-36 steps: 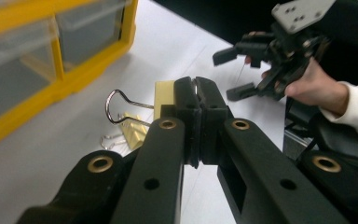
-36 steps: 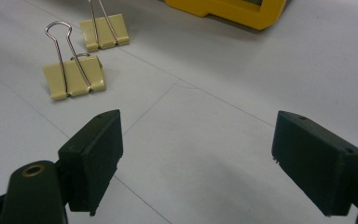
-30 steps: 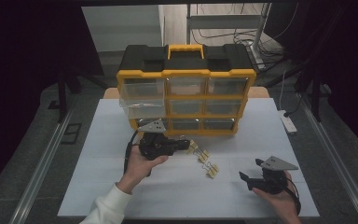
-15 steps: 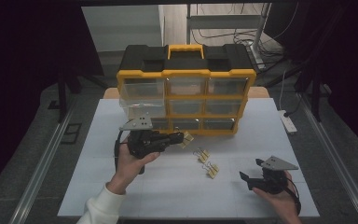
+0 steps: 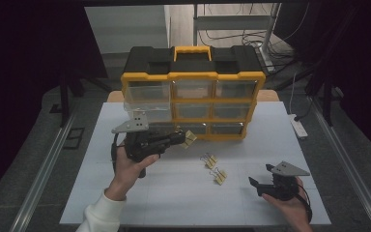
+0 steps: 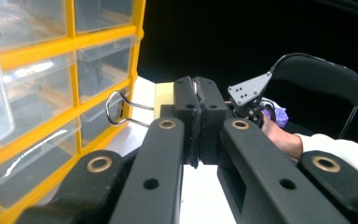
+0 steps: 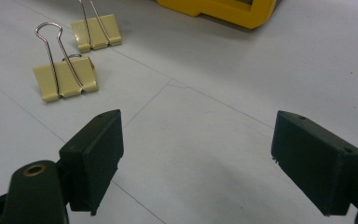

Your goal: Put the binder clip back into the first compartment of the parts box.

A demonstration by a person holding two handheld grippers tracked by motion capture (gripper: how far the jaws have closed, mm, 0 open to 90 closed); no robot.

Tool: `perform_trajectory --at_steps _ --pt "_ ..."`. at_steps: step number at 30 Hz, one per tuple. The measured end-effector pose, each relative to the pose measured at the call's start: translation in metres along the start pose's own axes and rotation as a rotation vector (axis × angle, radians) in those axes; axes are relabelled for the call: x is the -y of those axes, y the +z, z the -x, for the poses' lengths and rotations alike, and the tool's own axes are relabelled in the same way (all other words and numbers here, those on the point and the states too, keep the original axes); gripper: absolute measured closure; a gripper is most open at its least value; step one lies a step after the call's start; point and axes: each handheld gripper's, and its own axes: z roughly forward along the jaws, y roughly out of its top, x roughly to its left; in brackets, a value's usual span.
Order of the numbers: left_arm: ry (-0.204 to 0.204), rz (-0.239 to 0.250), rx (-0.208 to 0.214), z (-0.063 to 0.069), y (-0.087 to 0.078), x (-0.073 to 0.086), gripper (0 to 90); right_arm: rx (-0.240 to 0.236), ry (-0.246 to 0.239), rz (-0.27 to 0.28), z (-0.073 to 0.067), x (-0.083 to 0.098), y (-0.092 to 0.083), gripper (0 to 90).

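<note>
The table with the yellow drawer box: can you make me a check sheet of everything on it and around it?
Surface: white table, flat, with thin seam lines.
Job's things: one yellow binder clip held in the left gripper, up near the drawer box; two more binder clips lie on the table, apart from each other.
Clutter: nothing seen.
Grippers: left gripper shut on the clip, fingers pressed together; right gripper open, with bare table between its fingers, hovering low at the table's near right.
Cables: cable trailing from the left gripper; loose wires on the floor behind.
Surroundings: dark room, power strip on the floor at right, black chair.
</note>
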Motion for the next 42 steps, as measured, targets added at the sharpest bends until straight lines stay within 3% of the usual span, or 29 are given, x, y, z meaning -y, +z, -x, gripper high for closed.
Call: perform_trajectory --at_steps 13,42 --pt "0.035 0.053 -0.034 0.002 -0.013 -0.035 88.3 -0.008 0.002 0.009 0.001 0.0 -0.001 17.3" --pt "0.013 0.111 -0.15 -0.023 -0.036 -0.083 88.1 -0.004 0.003 0.014 0.0 0.0 -0.002 17.3"
